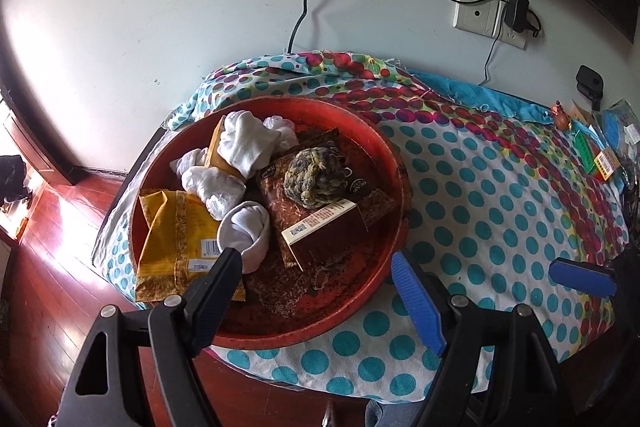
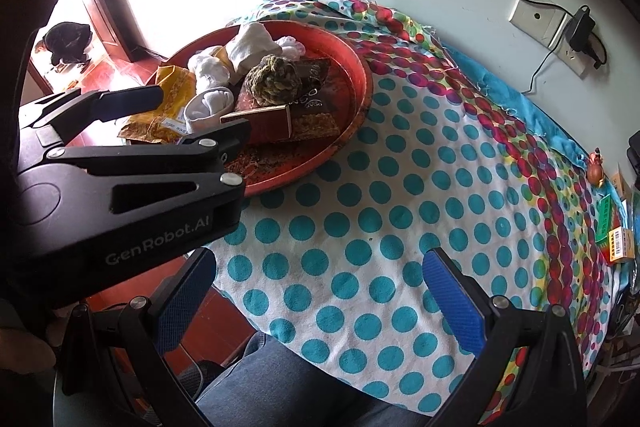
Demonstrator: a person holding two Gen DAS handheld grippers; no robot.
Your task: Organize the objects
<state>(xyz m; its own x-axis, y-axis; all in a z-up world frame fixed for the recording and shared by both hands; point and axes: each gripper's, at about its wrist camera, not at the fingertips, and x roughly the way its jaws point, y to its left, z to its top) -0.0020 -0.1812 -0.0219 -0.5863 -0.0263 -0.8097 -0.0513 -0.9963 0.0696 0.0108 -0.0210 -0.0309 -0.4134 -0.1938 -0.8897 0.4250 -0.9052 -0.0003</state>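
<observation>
Polka-dot cloth (image 2: 360,227) is covering the table while, at 9 o'clock, the released left gripper (image 1: 316,287) is hovering over the loaded red basin (image 1: 360,131), and the right gripper (image 2: 320,291) is waiting spread, empty, at 6 o'clock.

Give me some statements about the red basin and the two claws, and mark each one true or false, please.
1. The red basin stands on a dotted cloth. True.
2. The braided rope ball lies on the cloth outside the basin. False: it rests on the boxes inside the basin.
3. The left claw is open and holds nothing. True.
4. The right claw grips a white sock. False: it is open and empty above the cloth.
</observation>
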